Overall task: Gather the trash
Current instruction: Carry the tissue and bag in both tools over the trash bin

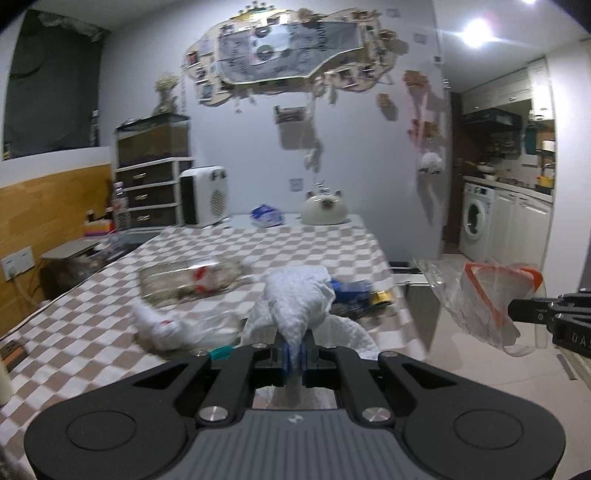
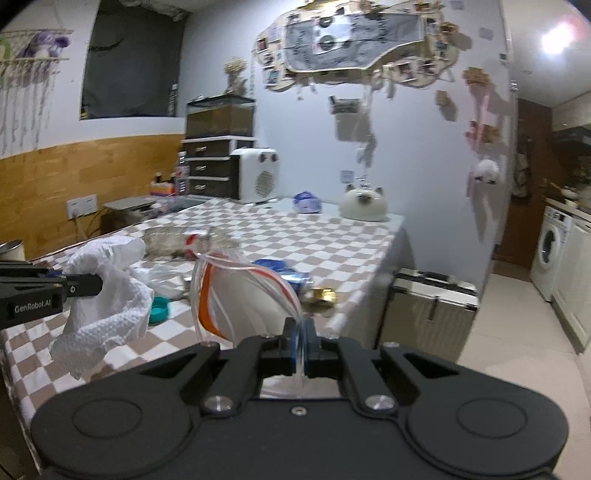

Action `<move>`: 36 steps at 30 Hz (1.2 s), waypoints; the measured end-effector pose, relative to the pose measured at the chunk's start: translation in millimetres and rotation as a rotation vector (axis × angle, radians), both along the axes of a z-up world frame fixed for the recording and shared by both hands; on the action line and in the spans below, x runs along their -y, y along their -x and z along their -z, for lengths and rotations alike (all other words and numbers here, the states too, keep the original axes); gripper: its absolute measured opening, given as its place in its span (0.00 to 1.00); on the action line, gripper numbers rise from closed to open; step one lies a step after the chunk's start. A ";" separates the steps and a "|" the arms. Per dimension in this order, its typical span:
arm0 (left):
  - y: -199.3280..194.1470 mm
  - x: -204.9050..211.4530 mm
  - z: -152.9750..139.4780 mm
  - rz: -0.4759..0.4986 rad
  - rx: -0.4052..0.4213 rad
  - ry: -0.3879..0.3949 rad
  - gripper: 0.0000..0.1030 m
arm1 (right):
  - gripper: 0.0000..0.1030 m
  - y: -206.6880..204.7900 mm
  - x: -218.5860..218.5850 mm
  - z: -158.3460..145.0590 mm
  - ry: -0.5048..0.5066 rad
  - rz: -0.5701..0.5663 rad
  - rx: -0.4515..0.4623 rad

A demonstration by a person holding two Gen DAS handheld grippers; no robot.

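- While held above the checkered table (image 1: 258, 243), the left gripper (image 1: 294, 355) clenches a white paper towel (image 1: 299, 295).
- Beside it, the right gripper (image 2: 301, 341) grasps a clear plastic bag (image 2: 243, 295) off the table's edge.

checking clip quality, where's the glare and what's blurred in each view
Left wrist view: ceiling light flares top right; the table's trash smears, the held paper towel less. Right wrist view: lamp glare top right; clear bag streaked.
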State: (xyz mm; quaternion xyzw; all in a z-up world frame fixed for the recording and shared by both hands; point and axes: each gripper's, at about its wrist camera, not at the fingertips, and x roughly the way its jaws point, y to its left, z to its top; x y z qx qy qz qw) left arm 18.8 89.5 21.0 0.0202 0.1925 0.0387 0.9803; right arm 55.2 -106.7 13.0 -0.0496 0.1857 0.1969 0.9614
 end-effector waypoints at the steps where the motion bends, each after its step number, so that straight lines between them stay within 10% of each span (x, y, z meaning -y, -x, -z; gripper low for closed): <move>1: -3.0 6.7 -0.5 0.015 0.001 0.001 0.06 | 0.03 0.9 6.5 0.0 -0.003 0.014 0.001; 20: -106.4 149.9 18.1 0.287 -0.110 0.035 0.06 | 0.03 -19.5 140.5 22.8 -0.044 0.322 -0.073; 36: -219.1 276.6 136.0 0.374 -0.397 -0.005 0.06 | 0.03 -91.6 235.0 114.0 -0.067 0.526 -0.306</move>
